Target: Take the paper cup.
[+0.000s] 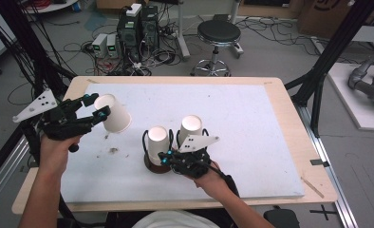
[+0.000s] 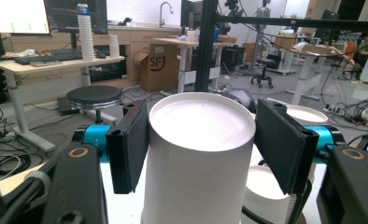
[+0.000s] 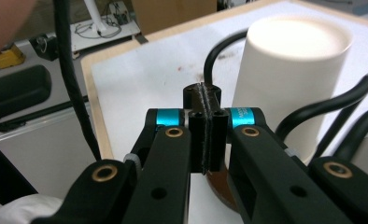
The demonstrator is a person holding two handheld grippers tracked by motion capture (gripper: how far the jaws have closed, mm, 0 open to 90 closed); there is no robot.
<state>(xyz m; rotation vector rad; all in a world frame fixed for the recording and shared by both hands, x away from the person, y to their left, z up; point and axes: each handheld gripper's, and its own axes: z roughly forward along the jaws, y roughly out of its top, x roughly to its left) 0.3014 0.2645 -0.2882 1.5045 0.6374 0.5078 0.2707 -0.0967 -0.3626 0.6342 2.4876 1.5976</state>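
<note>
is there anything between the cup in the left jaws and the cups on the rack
Nothing visible: bare white mat lies between the held cup in the left gripper and the two rack cups; the right gripper sits at their near side.

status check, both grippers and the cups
Left gripper shut on white paper cup, lifted, tilted. Right gripper shut, empty. Two upside-down white cups on black wire rack.
</note>
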